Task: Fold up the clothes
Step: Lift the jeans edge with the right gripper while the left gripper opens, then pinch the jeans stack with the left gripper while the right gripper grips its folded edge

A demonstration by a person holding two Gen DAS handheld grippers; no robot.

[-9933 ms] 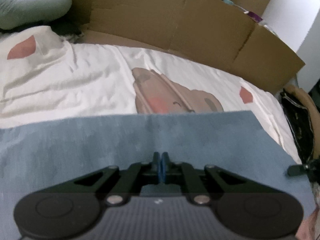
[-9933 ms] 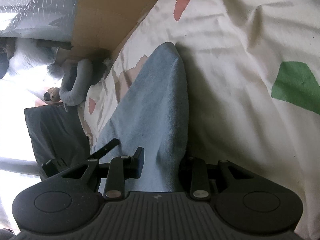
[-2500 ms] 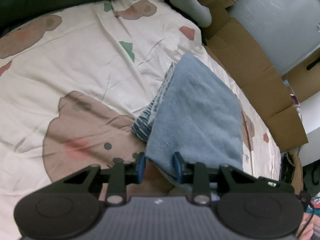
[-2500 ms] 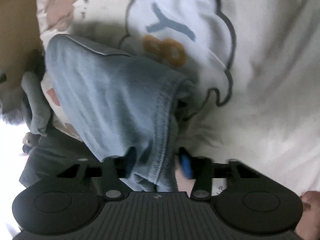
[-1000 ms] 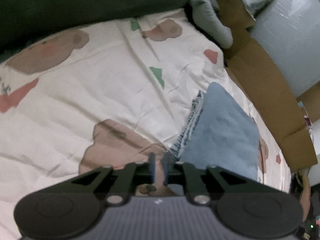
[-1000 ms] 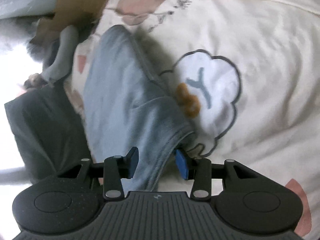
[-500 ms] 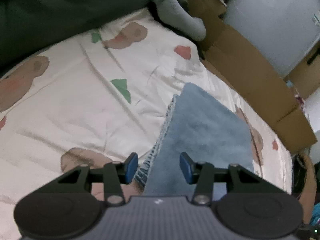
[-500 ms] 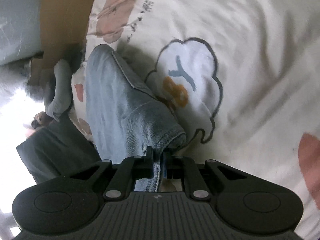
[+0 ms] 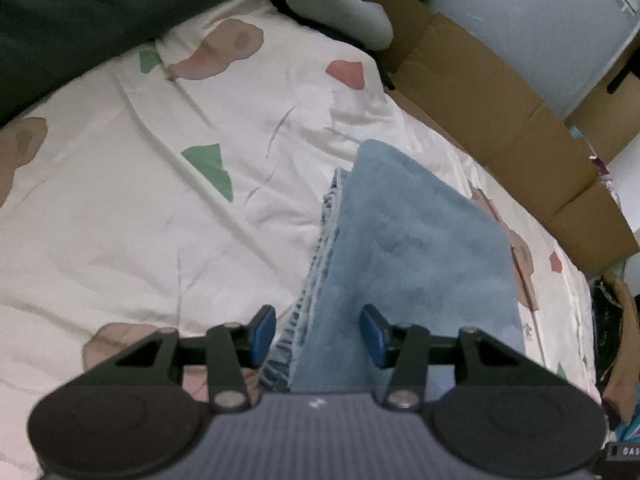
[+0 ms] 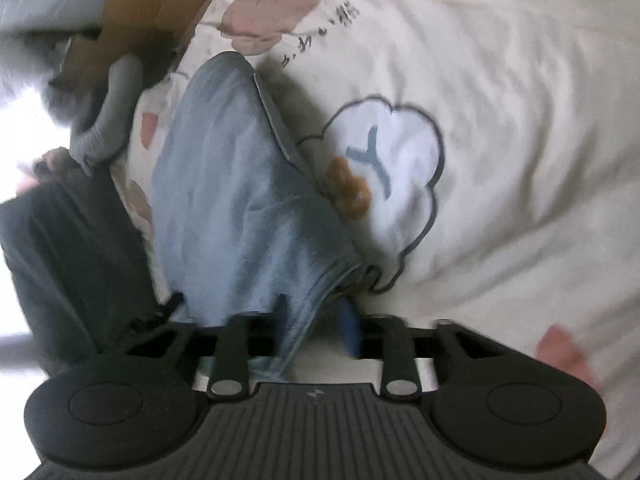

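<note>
jeans [image 9: 408, 248] folded on bedsheet [image 9: 160, 220] | both claws just opened, astride its edges

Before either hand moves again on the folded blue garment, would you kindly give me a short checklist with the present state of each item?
1. Left tongs open: ok, they have just been opening, and the folded blue garment lies between the pads with a gap on each side.
2. Right tongs released: ok, they have just been opening; a garment corner hangs between the pads, unpinched.
3. Garment resting on the bedsheet: ok.
4. Layers aligned: not ok, striped edges stick out along the near side in the left wrist view.
5. Corner flat: not ok, it bulges up in the right wrist view.
6. Fold square all round: cannot tell.
</note>
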